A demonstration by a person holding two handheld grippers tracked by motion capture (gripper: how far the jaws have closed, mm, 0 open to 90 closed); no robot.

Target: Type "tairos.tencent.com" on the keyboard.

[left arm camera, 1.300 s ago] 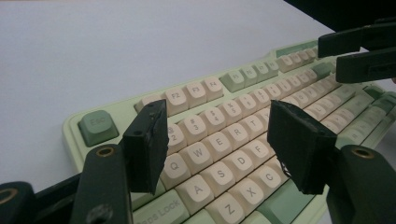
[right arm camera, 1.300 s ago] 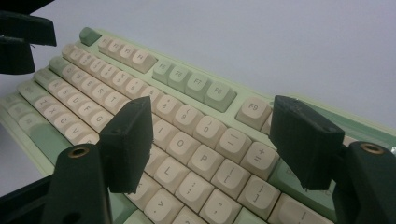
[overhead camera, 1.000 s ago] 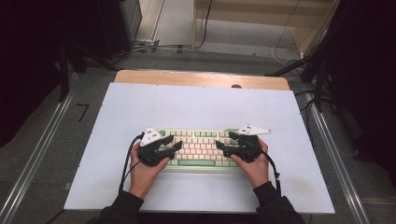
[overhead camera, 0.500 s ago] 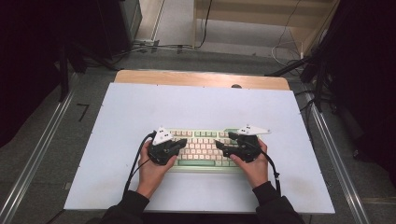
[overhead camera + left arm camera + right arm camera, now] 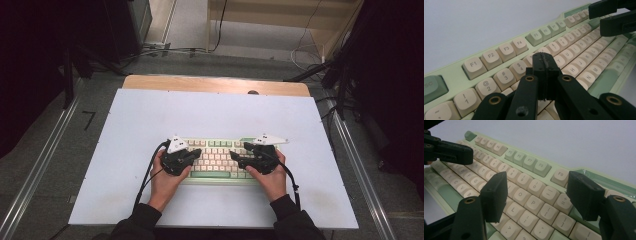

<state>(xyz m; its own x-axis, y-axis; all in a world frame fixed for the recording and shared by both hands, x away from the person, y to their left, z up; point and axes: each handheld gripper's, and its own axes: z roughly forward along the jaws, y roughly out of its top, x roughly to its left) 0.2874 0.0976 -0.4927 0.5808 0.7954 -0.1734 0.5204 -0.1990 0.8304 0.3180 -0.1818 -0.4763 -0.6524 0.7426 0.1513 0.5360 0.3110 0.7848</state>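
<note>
The pale green keyboard with cream keys (image 5: 218, 159) lies just beneath both grippers: the left gripper (image 5: 543, 65) has its fingers closed empty over the number row, while the right gripper (image 5: 537, 195) has its fingers spread wide above the letter keys.

keyboard (image 5: 219, 159) on table (image 5: 150, 120), near edge.

white table (image 5: 150, 115) | wooden strip (image 5: 210, 84) far edge | floor cables (image 5: 165, 49)

Keyboard (image 5: 220, 160): plastic, pale green case, cream keycaps, smooth, matt with soft sheen. Left tool (image 5: 543, 62): black matt plastic, brass-coloured rivets at pivots, pad faces rough, scuffed. Right tool (image 5: 536, 195): same black matt plastic, brass-coloured rivets. Desk (image 5: 210, 112): smooth matt white sheet, bare wood strip along far edge.
</note>
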